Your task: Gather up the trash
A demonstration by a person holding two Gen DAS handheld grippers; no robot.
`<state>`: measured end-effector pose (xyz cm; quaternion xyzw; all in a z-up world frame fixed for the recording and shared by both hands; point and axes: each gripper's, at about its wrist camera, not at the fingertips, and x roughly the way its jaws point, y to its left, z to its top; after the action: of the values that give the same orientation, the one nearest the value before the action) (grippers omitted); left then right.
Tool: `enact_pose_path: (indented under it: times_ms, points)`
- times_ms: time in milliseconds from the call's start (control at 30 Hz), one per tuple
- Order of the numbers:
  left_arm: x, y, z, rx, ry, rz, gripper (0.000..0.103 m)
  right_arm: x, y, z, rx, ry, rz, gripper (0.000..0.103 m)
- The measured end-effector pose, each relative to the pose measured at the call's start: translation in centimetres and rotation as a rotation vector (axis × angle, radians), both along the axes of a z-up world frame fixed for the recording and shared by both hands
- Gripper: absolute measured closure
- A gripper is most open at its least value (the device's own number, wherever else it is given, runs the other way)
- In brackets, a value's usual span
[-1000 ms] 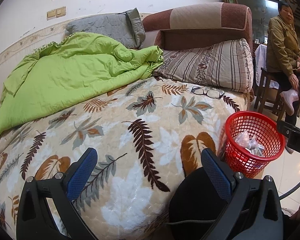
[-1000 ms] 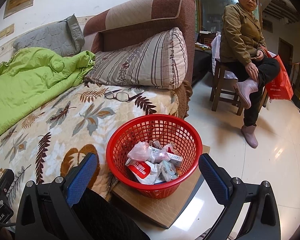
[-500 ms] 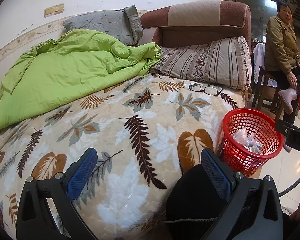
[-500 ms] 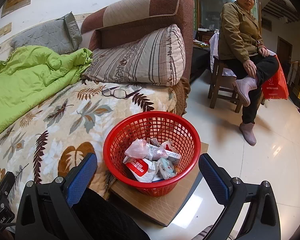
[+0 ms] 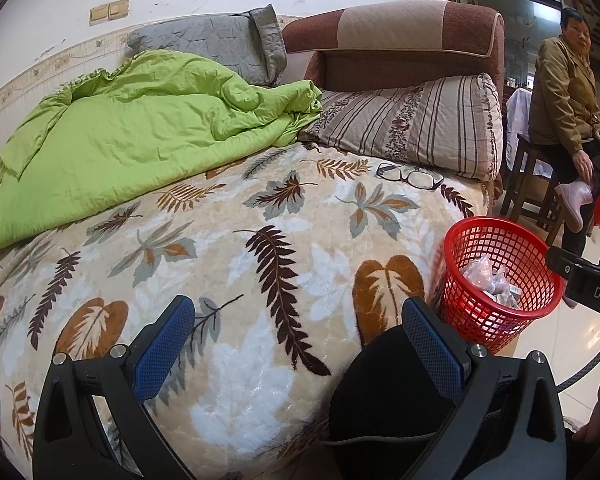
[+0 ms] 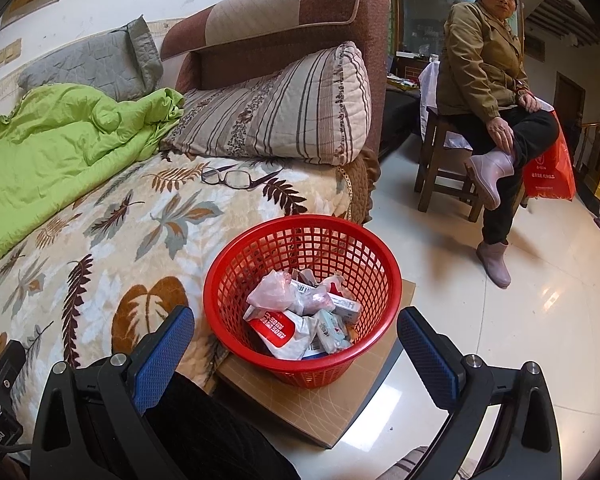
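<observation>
While both pairs of tongs hang wide and empty over your lap, the thing that matters is where the red basket (image 6: pixel 302 296) sits: on the floor at the bed's near corner, on a flat cardboard sheet (image 6: pixel 320 408), touching or just beside the leaf-print blanket (image 5: pixel 236 264). From your right tongs (image 6: pixel 296 344) it lies straight ahead and a little below, framed between the two blue pads. From your left tongs (image 5: pixel 298 340) it lies off to the right, beyond the right-hand pad, with the blanket filling the gap ahead instead. So your right hand is the nearer one to the basket, and I judge any drop or lift there belongs to it.

The trash (image 6: pixel 300 320) is already inside: crumpled clear plastic, a red-and-white packet, small wrappers, heaped with no single long axis to line up on. I see no loose litter on the blanket; only a pair of glasses (image 5: pixel 410 176) lies there, near the striped pillow (image 5: pixel 412 128), and that looks like no trash.

Your right view looks down into the basket and shows what is in it. Your left view gives only its side and a glimpse of plastic (image 5: pixel 488 276), but shows far more of the bed, up to the green quilt (image 5: pixel 140 136).

A seated person (image 6: pixel 488 92) is well apart, across the floor.
</observation>
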<state>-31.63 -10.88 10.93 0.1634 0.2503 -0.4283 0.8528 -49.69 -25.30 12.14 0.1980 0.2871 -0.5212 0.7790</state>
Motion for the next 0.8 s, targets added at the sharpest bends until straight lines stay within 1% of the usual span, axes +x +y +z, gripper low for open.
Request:
enact_pose_path:
  times_ms: [500,633,733,800]
  points:
    - [0.2,0.0,-0.1,-0.001,0.004,0.0,0.0,0.1,0.0,-0.4,0.008,0.01,0.002,0.0]
    - [0.4,0.1,-0.4,0.003,0.025,0.011,0.0,0.5,-0.1,-0.8,0.012,0.021,0.022,0.0]
    - [1.4,0.8,-0.6,-0.003,0.023,0.071,0.0,1.8,-0.3,-0.6,0.019,0.02,0.09,0.0]
    - [3.0,1.6,-0.6,-0.011,0.068,0.134,0.0,3.3,-0.2,-0.3,0.008,0.003,0.145,0.0]
